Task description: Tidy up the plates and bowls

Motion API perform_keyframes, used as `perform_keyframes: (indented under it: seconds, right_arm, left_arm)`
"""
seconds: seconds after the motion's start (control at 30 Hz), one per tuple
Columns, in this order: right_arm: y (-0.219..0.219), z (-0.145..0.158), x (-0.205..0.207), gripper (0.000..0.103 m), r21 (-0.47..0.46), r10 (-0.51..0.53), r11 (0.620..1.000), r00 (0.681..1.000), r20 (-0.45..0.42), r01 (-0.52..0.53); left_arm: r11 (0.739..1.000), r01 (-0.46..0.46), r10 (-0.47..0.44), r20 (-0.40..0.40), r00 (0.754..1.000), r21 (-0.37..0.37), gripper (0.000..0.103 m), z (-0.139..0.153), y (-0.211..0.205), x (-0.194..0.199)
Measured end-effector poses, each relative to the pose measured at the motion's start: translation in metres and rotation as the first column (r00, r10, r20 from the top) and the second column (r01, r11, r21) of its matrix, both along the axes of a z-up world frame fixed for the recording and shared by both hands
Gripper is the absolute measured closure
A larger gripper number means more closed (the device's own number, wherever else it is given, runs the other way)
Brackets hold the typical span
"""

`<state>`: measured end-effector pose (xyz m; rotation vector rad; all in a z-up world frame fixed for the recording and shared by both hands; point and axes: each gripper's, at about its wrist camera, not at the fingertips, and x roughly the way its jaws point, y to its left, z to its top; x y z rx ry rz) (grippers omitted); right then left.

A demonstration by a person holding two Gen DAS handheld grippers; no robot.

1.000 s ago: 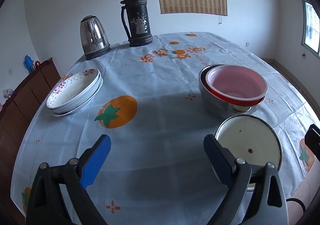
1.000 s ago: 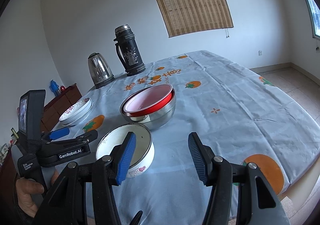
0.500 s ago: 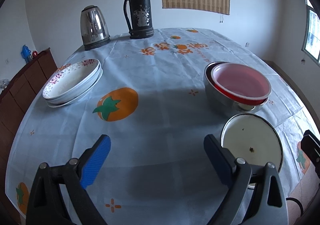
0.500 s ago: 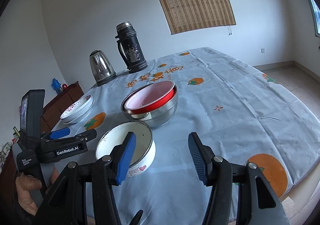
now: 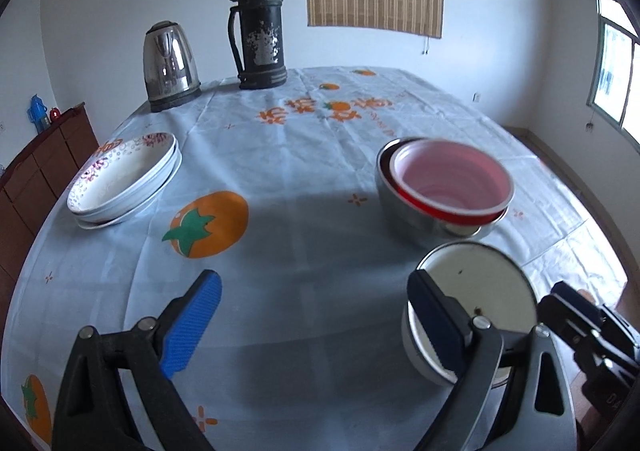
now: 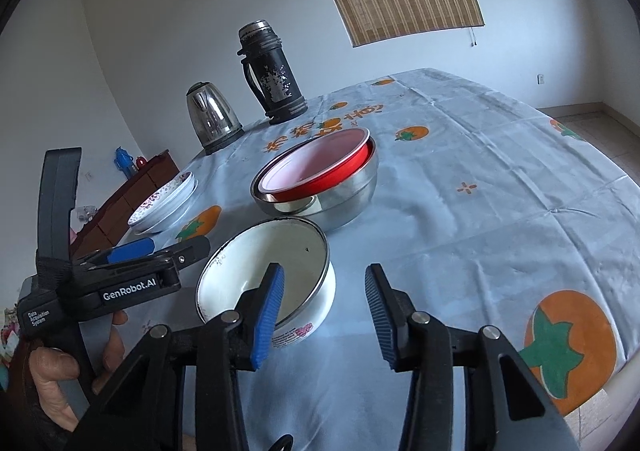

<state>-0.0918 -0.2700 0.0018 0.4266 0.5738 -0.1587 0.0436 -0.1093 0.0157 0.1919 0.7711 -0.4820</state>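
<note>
A white enamel bowl (image 6: 256, 271) stands near the table's front edge, also visible as the white enamel bowl (image 5: 480, 291) in the left wrist view. My right gripper (image 6: 324, 315) straddles its near right wall, one pad inside and one outside. Its jaws are closing and the pads are not pressing on the wall. Behind it a red bowl (image 6: 320, 171) sits nested in a steel bowl (image 6: 348, 199). Stacked flowered plates (image 5: 124, 183) lie at the left. My left gripper (image 5: 316, 315) hangs open over bare cloth, left of the white bowl, with nothing between its fingers.
A steel kettle (image 5: 170, 63) and a black thermos (image 5: 260, 31) stand at the table's far side. A brown cabinet (image 5: 40, 171) is beyond the left edge. A hand (image 6: 60, 371) holds the left gripper. The table's right front edge (image 6: 608, 387) is close.
My right gripper has sunk toward the white bowl, its left pad now inside the rim, and its jaws have narrowed. It now shows at the right edge of the left wrist view.
</note>
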Motion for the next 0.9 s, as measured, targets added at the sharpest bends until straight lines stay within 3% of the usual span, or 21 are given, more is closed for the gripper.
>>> perform_keyframes:
  seconds: [0.23, 0.37, 0.5, 0.67, 0.77, 0.9]
  right_arm:
    - [0.000, -0.006, 0.007, 0.058, 0.021, 0.020, 1.000, 1.000, -0.017, -0.020]
    - [0.002, -0.010, 0.012, 0.071, 0.028, 0.041, 0.999, 0.999, -0.032, -0.041]
    - [0.003, -0.012, 0.015, 0.072, 0.040, 0.050, 0.998, 0.998, -0.033, -0.049]
    - [0.005, -0.014, 0.020, 0.076, 0.047, 0.052, 0.998, 0.998, -0.037, -0.051]
    - [0.008, -0.013, 0.021, 0.084, 0.025, 0.027, 0.999, 0.999, -0.040, -0.026]
    - [0.010, -0.012, 0.023, 0.087, 0.018, 0.018, 1.000, 0.999, -0.052, -0.017]
  left_arm:
    - [0.997, 0.076, -0.075, -0.033, 0.997, 0.016, 0.011, -0.010, -0.018, -0.004]
    - [0.996, 0.091, -0.090, -0.078, 0.993, 0.014, 0.020, -0.021, -0.026, -0.001]
    - [0.995, 0.094, -0.092, -0.132, 0.987, 0.009, 0.039, -0.033, -0.029, 0.003]
    - [0.992, 0.115, -0.125, -0.238, 0.963, -0.053, 0.064, -0.049, -0.032, 0.007]
    - [0.991, 0.122, -0.131, -0.229, 0.964, -0.053, 0.071, -0.049, -0.036, 0.002]
    - [0.989, 0.145, -0.148, -0.204, 0.968, -0.031, 0.087, -0.047, -0.042, -0.010]
